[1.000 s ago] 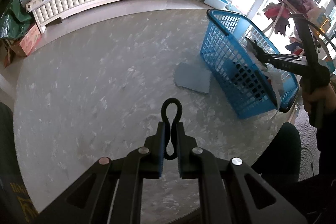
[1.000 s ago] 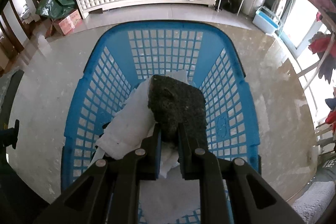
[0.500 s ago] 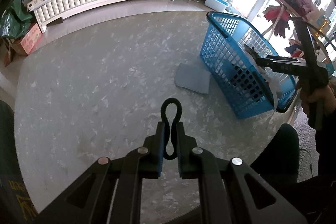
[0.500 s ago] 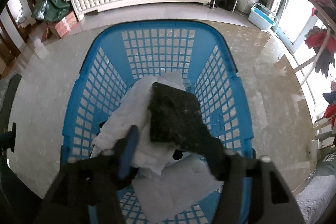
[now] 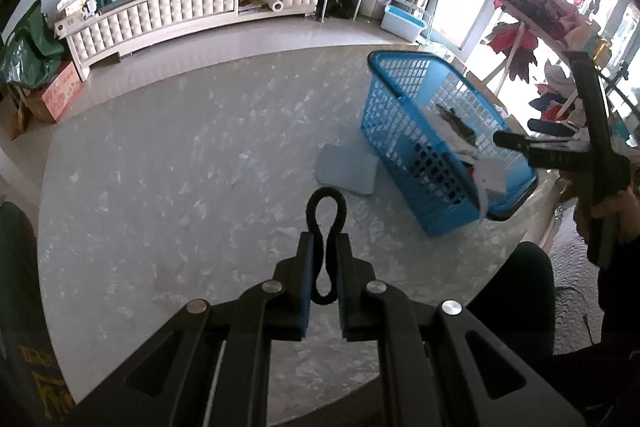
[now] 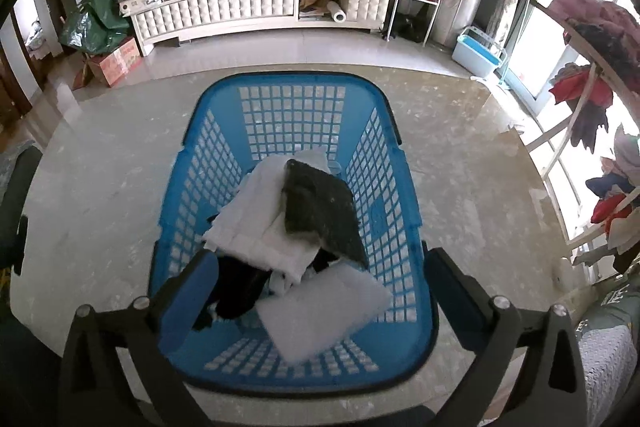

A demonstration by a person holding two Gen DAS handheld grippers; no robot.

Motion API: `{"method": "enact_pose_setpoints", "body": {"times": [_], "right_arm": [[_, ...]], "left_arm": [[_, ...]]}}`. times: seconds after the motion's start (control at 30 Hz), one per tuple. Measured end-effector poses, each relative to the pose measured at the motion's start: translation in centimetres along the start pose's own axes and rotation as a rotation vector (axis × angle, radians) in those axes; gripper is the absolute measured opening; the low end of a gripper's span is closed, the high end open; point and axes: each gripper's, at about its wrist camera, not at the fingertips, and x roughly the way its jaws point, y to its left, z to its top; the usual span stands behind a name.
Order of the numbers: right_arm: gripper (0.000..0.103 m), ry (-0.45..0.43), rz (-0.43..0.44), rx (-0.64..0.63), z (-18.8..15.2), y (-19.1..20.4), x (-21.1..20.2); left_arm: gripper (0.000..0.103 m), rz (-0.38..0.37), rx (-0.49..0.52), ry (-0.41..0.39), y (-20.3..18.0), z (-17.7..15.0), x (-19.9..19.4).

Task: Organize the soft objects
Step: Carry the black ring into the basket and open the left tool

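A blue plastic basket (image 6: 224, 147) stands on the round marble table, also in the left wrist view (image 5: 384, 107). In it lie a dark speckled cloth (image 6: 320, 211) on top of white cloths (image 6: 256, 223), a black cloth (image 6: 240, 287) and a white pad (image 6: 320, 311). My right gripper (image 6: 320, 287) is open and empty above the basket's near end; it shows in the left wrist view (image 5: 516, 143). My left gripper (image 5: 325, 267) is shut on a black elastic loop (image 5: 326, 211), held above the table. A blue-grey cloth (image 5: 347, 169) lies flat on the table beside the basket.
The marble table (image 5: 160, 167) edge curves around the near side. A white cabinet (image 6: 248, 7) stands along the far wall. A clothes rack (image 6: 592, 99) with garments stands at the right. A light blue bin (image 6: 478, 51) sits on the floor.
My right gripper has opened and let go of the dark speckled cloth, which now lies on the white cloths in the basket. The gripper drew back. My left gripper stays shut on the loop.
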Motion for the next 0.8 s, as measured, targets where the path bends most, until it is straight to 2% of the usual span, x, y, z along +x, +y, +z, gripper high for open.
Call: {"method": "enact_pose_setpoints", "body": {"times": [0.1,0.43,0.8], "right_arm": [[0.103,0.006,-0.014,-0.002,-0.4,0.3,-0.2],[0.103,-0.039,0.045,0.035,-2.0,0.1,-2.1],[0.103,-0.065,0.079,0.046,-2.7,-1.1,-1.9]], "left_arm": [[0.008,-0.004,0.009,-0.019,-0.7,0.1,-1.0],[0.009,-0.015,0.072,-0.048,-5.2,1.2,-2.2],[0.009,-0.034,0.186,-0.044,-10.8,4.1,-1.2]]}}
